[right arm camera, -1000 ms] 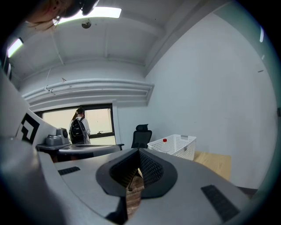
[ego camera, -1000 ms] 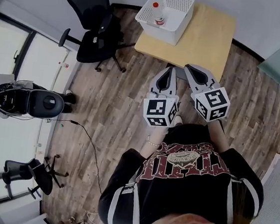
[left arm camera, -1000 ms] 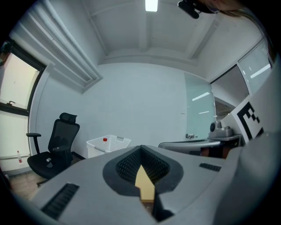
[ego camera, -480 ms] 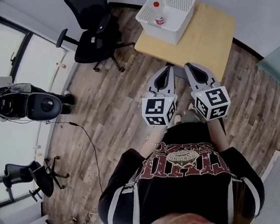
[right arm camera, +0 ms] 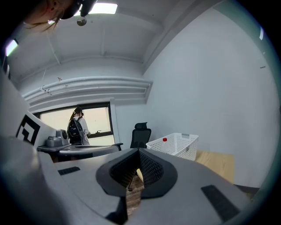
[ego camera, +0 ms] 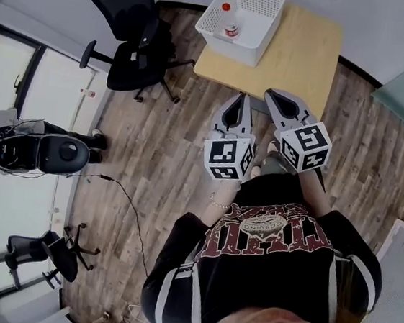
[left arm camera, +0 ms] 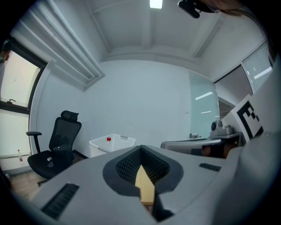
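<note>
Head view looks steeply down on both claws held side by side in front of the person's chest, each with its marker cube toward the camera, so the hands beneath are mostly covered. The left claw (ego camera: 240, 96) and the right claw (ego camera: 270, 94) point at the near edge of the wooden counter (ego camera: 301, 56); how high they hang above it cannot be judged from this angle. Left gripper view shows the left claw (left arm camera: 141, 147) closed, its jaws meeting at a point with nothing gripped, and only a thin sliver of pale wood shows through the gap lower down. Right gripper view shows the right claw (right arm camera: 138, 150) likewise closed and empty, with a strip of plank floor showing behind the pads. At the counter's far corner, well apart from both claws, stands a white perforated basket (ego camera: 229, 46), and a bottle (ego camera: 229, 23) with a red cap stands inside it. From the gripper views the basket wall hides most of the bottle (left arm camera: 108, 140), leaving little more than its cap. A black office chair (ego camera: 133, 37) stands on the floor (ego camera: 159, 152) beside the counter. A person (right arm camera: 75, 127) by the window is small and hard to make out.
</note>
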Demonstrator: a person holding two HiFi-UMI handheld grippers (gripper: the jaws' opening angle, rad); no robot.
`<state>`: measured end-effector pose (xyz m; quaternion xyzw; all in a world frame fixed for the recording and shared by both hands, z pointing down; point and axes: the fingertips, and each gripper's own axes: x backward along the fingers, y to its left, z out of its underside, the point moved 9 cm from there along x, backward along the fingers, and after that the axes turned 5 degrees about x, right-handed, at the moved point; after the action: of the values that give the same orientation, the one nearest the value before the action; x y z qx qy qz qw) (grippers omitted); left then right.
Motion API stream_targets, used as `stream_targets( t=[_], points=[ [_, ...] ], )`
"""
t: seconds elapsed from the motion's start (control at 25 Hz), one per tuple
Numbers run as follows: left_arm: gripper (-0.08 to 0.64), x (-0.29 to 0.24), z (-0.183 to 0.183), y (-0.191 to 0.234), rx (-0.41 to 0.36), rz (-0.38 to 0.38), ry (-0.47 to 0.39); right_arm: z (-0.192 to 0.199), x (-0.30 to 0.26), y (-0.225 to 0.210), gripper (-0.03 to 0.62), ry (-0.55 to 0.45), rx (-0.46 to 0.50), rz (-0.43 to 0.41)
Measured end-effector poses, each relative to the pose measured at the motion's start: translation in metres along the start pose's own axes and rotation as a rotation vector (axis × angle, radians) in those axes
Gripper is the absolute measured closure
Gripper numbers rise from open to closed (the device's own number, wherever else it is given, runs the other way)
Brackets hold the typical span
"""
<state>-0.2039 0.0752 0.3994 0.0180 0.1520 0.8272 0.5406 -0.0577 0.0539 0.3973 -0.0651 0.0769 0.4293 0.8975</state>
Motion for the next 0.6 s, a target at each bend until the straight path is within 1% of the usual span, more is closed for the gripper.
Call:
stream_targets(
  t=[0.24, 0.6],
  points=[
    [0.512, -0.021, -0.005, 0.003, -0.004, -0.009, -0.004, -0.003, -0.015, -0.018, 0.574, 0.002, -0.008, -0.011],
    [0.512, -0.069, -0.017, 0.008, -0.003, -0.036, 0.002, -0.014, -0.049, -0.058, 0.574, 0.011, -0.011, -0.049]
  ],
)
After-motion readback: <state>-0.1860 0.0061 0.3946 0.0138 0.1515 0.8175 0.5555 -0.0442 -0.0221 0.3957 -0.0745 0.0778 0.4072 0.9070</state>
